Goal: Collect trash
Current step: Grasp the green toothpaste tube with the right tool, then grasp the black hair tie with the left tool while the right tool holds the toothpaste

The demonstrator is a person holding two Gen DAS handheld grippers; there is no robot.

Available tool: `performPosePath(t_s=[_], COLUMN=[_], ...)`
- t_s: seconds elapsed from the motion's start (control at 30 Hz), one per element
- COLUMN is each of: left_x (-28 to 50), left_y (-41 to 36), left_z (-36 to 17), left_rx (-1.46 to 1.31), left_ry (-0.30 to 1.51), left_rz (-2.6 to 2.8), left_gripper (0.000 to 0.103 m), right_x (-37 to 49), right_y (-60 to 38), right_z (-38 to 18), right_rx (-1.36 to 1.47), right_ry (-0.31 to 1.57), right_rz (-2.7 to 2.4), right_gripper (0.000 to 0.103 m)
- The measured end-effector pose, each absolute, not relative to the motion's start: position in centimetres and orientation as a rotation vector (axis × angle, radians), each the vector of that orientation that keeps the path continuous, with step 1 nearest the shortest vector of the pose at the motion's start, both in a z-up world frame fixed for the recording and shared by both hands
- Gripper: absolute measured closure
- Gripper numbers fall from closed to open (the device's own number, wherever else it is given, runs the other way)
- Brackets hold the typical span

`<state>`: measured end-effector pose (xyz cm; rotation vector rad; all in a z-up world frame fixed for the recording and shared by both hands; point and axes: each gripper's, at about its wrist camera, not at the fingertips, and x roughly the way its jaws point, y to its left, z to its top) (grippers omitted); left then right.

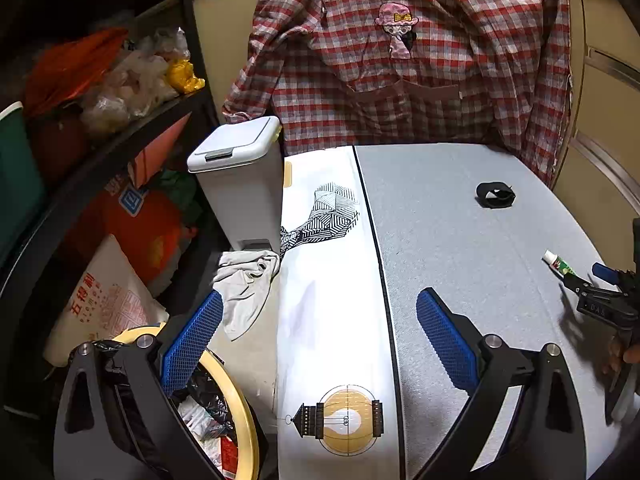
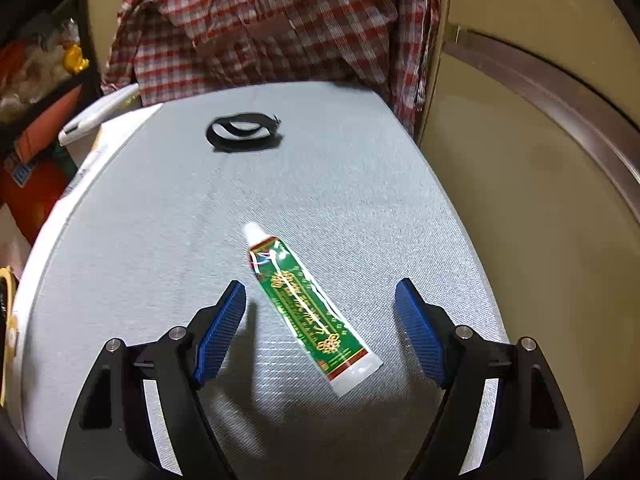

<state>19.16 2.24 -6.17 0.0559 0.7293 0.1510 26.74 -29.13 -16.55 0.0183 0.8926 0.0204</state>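
A green and white tube lies on the grey table, cap pointing away. My right gripper is open, its blue fingers on either side of the tube, just above it. The tube also shows at the right edge of the left wrist view, with the right gripper beside it. A black band lies farther back on the table. My left gripper is open and empty over the table's left edge. A yellow-rimmed bin with a black liner and trash sits below it on the floor.
A white lidded pedal bin stands left of the table. A grey rag lies on the floor by it. A plaid shirt hangs behind the table. Black shelves with bags stand at the left. A printed white cloth covers the table's left part.
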Motion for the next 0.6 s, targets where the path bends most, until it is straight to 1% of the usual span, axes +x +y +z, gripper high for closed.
performPosePath(t_s=[0.2,0.27,0.33,0.4,0.5,0.6], left_x=[19.3,19.2,19.2,19.2,19.0,18.9], left_y=[2.3,2.3,2.2,2.2,2.1,2.1], left_z=[-6.5,-6.5,-6.5,-6.5,-6.4,-6.3], left_rx=[0.059,0.057,0.053,0.057,0.057,0.057], left_ry=[0.741,0.742,0.737,0.732,0.728,0.725], left_rz=[0.147,0.146,0.146,0.146,0.144,0.145], left_gripper=[0.009,0.009,0.009,0.009,0.009,0.009], right_x=[27.3,27.2,26.9,26.7,26.4,26.1], right_y=[-29.4,-29.1,-28.5,-27.8,-27.1,-26.8], right_z=[-16.9,-16.9,-16.6,-16.5,-16.5,-16.4], right_rx=[0.028,0.016,0.002,-0.018,-0.044,-0.055], right_ry=[0.916,0.909,0.896,0.895,0.896,0.898], right_rz=[0.020,0.036,0.063,0.064,0.072,0.075], right_gripper=[0.028,0.036,0.063,0.071,0.075,0.075])
